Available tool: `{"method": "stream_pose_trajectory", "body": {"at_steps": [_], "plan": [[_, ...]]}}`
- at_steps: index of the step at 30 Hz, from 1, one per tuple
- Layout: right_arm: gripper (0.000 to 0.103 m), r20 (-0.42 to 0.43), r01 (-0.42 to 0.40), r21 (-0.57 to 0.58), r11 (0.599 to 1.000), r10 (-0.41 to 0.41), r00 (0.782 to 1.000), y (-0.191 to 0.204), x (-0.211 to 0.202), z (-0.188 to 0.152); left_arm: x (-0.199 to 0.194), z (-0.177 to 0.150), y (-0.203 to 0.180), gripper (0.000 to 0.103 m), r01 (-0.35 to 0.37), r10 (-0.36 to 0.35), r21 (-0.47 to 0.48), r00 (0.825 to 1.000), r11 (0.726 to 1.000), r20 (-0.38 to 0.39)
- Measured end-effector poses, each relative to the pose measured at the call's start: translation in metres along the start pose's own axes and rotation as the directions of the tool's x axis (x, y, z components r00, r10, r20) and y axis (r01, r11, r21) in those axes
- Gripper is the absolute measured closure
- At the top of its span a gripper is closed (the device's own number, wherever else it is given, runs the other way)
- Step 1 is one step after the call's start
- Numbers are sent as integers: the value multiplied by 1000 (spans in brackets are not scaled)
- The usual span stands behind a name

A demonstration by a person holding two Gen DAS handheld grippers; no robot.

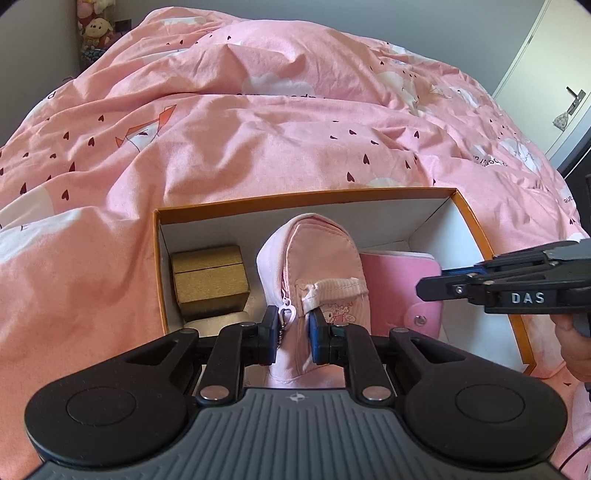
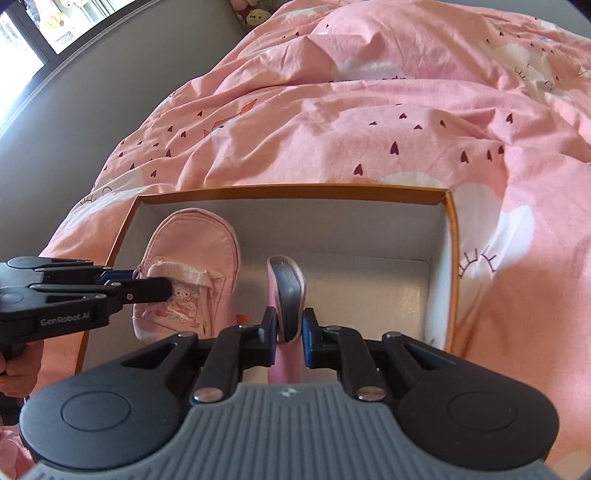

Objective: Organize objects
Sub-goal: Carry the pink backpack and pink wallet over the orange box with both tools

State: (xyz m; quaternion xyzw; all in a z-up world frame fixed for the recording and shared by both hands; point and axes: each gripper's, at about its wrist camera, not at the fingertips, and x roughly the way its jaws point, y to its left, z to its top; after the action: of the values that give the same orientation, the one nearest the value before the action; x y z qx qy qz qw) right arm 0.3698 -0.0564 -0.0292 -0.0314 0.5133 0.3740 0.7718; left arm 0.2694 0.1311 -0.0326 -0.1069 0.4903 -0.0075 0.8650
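Note:
An orange-rimmed box (image 1: 306, 195) with a white inside sits on the pink bed; it also shows in the right wrist view (image 2: 295, 189). My left gripper (image 1: 291, 332) is shut on a small pink backpack pouch (image 1: 314, 251), held upright in the box's middle; the pouch also shows in the right wrist view (image 2: 195, 258). My right gripper (image 2: 290, 325) is shut on a pink card wallet (image 2: 286, 295), standing on edge inside the box. In the left wrist view the wallet (image 1: 399, 284) stands right of the pouch, with the right gripper (image 1: 428, 288) at it. A gold gift box (image 1: 210, 280) sits at the box's left.
A rumpled pink duvet (image 1: 258, 122) with hearts covers the bed around the box. Plush toys (image 1: 96, 29) stand at the far left corner. A white door with a handle (image 1: 574, 98) is at the right. A grey wall (image 2: 92, 92) and a window are on the left.

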Motion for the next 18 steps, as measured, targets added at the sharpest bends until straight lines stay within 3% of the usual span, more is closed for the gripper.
{"method": "stream_pose_trajectory", "body": {"at_steps": [7, 14, 15, 18], "plan": [[89, -21, -62, 30, 998, 63, 998, 1, 35, 20, 4, 4, 3, 85, 7, -6, 17, 998, 1000, -57], [87, -24, 65, -10, 998, -66, 998, -4, 58, 28, 1, 6, 4, 85, 49, -48, 3, 997, 999, -62], [91, -27, 86, -23, 996, -86, 996, -5, 61, 28, 0, 6, 4, 85, 51, -51, 1, 997, 999, -61], [91, -40, 141, -73, 987, -145, 989, -5, 71, 26, -5, 6, 5, 85, 45, -45, -5, 997, 999, -57]]}}
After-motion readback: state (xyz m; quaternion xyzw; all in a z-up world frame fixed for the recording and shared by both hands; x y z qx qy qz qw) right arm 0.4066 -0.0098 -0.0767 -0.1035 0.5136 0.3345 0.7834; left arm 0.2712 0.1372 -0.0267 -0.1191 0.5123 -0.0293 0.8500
